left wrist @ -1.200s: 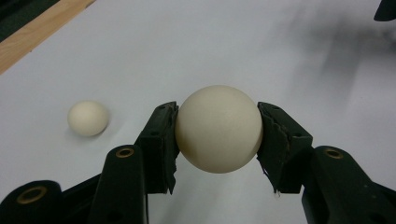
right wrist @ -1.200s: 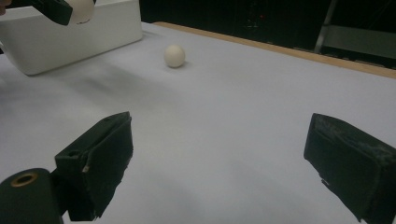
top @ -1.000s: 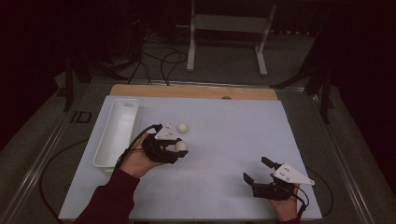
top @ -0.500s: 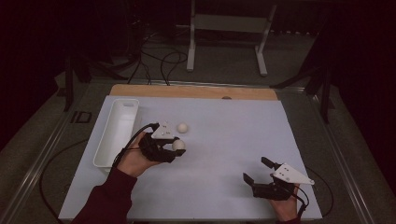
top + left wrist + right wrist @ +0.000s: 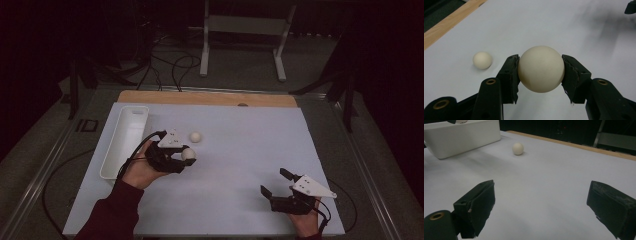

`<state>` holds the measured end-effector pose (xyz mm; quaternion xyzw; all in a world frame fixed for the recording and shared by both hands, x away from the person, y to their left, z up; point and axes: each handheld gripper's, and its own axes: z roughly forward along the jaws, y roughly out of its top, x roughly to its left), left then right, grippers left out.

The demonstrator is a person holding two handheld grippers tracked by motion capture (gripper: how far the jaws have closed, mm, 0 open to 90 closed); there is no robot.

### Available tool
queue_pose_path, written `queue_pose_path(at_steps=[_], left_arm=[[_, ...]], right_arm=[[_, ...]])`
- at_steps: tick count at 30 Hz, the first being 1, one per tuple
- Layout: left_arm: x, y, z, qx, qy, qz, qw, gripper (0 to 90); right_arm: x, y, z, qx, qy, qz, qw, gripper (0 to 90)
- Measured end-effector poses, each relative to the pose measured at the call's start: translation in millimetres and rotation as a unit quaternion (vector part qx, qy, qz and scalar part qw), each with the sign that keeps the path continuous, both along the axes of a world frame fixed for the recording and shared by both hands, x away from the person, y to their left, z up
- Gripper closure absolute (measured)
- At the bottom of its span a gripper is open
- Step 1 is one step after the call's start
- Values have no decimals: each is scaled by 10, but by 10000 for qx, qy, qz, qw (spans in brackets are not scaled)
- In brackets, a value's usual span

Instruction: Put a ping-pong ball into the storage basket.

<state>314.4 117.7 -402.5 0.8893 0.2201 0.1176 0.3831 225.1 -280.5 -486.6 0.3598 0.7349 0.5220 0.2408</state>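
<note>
Left gripper (image 5: 540, 71) clamped on a cream ball (image 5: 541, 68), second ball (image 5: 482, 60) loose on the white mat (image 5: 240, 145) nearby; right gripper (image 5: 541, 207) wide, nothing between its jaws.

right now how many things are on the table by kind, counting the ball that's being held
small cream-white balls: 2, one clamped in the left gripper, one loose on the white table mat
long white rectangular plastic tray: 1
total: 3
</note>
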Motion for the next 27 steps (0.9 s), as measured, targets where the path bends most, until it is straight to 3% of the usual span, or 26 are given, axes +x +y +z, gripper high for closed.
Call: queue_pose_path(at_steps=[27], left_arm=[[-12, 101, 40, -13, -83, 92, 9999, 510]], right_arm=[[-9, -10, 7, 12, -18, -26, 10000, 79]])
